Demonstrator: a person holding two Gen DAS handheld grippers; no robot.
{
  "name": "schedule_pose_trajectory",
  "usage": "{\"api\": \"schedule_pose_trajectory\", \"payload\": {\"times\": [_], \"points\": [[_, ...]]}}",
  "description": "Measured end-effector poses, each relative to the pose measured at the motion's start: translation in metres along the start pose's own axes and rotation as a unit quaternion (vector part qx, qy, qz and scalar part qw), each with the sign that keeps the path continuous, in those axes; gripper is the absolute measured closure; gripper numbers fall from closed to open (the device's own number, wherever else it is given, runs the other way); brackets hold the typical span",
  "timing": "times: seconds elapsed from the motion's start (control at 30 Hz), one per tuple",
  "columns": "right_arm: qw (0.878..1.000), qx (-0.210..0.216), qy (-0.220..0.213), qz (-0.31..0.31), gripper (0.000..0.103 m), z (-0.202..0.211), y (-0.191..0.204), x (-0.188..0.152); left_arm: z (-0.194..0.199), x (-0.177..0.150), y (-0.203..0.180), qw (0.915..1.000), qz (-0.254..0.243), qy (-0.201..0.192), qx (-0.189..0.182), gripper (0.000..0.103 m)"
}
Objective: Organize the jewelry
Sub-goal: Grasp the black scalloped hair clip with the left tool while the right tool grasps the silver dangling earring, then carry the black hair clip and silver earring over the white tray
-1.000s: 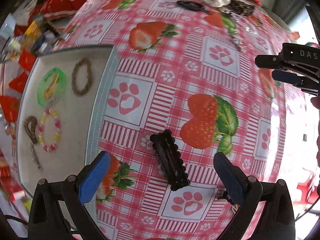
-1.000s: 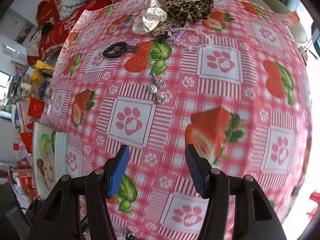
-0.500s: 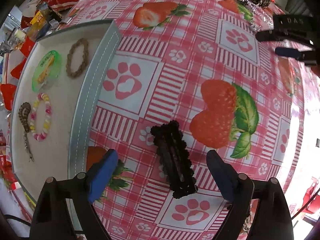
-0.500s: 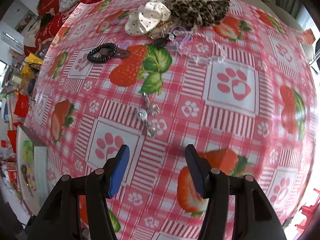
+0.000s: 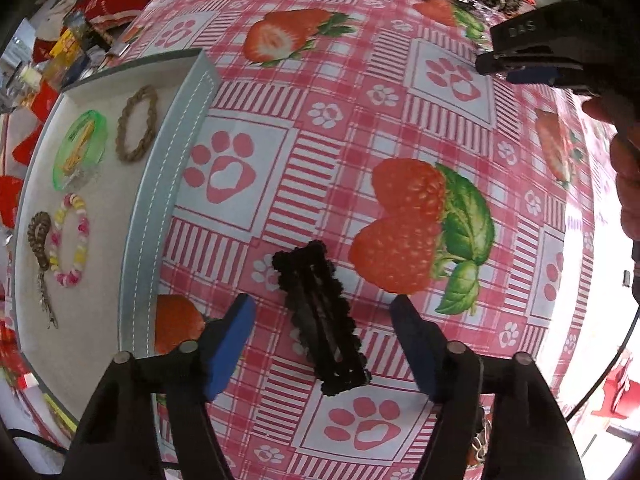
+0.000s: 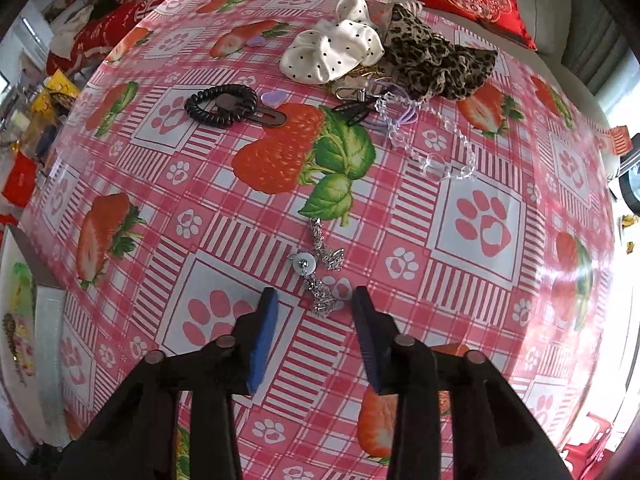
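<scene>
Both tools have dropped, unclenched but closing, toward hair clip and chain; tray holds bracelets.

Your left gripper is closing around the black clip, pads not yet touching; the tray lies just to its left.

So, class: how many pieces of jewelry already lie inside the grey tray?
4: green bangle and brown braided ring at the far end, beaded bracelet and dark chain piece nearer. None seems hidden.

Both wrist cams look steeply down, close over shared tablecloth.
</scene>
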State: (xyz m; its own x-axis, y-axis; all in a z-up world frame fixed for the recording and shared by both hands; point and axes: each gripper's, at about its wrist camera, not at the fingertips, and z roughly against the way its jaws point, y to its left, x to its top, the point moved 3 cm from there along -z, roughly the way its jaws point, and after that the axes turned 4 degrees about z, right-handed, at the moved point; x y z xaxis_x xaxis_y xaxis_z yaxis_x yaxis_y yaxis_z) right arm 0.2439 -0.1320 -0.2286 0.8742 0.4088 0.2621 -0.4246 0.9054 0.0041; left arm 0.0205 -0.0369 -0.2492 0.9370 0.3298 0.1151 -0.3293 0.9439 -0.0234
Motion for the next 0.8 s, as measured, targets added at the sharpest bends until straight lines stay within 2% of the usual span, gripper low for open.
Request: {"api": "schedule_pose_trajectory", "payload": {"times": [0.03,0.07,0.1,0.17,0.23,0.53,0.8], "points": [[1.0,0.001,-0.001,0.001,0.076,0.0,0.0,0.001,0.001,0.0,-0.002,1.0,-0.003,-0.001,-0.001,0.034],[1.0,0.002,-0.001,0.001,0.088,0.0,0.001,0.001,0.002,0.0,-0.004,1.0,-0.008,-0.003,-0.002,0.04],[1.0,0.003,-0.001,0.0,0.091,0.0,0.001,0.001,0.004,0.0,-0.007,0.9999,-0.01,-0.005,-0.003,0.044],[1.0,0.006,-0.001,-0.006,0.091,0.001,0.0,0.0,0.005,0.0,-0.01,0.9998,-0.017,-0.008,-0.005,0.06],[1.0,0.019,-0.001,-0.02,0.09,0.002,-0.003,-0.002,0.008,0.001,-0.016,0.9996,-0.026,-0.01,-0.009,0.066],[0.994,0.084,0.0,-0.071,0.091,0.023,-0.018,-0.029,0.023,0.021,-0.011,0.9981,-0.031,-0.01,-0.052,0.067],[0.986,0.114,0.017,-0.118,0.091,0.038,-0.02,-0.067,0.048,0.032,-0.006,0.9949,-0.052,-0.025,-0.083,0.067]]}}
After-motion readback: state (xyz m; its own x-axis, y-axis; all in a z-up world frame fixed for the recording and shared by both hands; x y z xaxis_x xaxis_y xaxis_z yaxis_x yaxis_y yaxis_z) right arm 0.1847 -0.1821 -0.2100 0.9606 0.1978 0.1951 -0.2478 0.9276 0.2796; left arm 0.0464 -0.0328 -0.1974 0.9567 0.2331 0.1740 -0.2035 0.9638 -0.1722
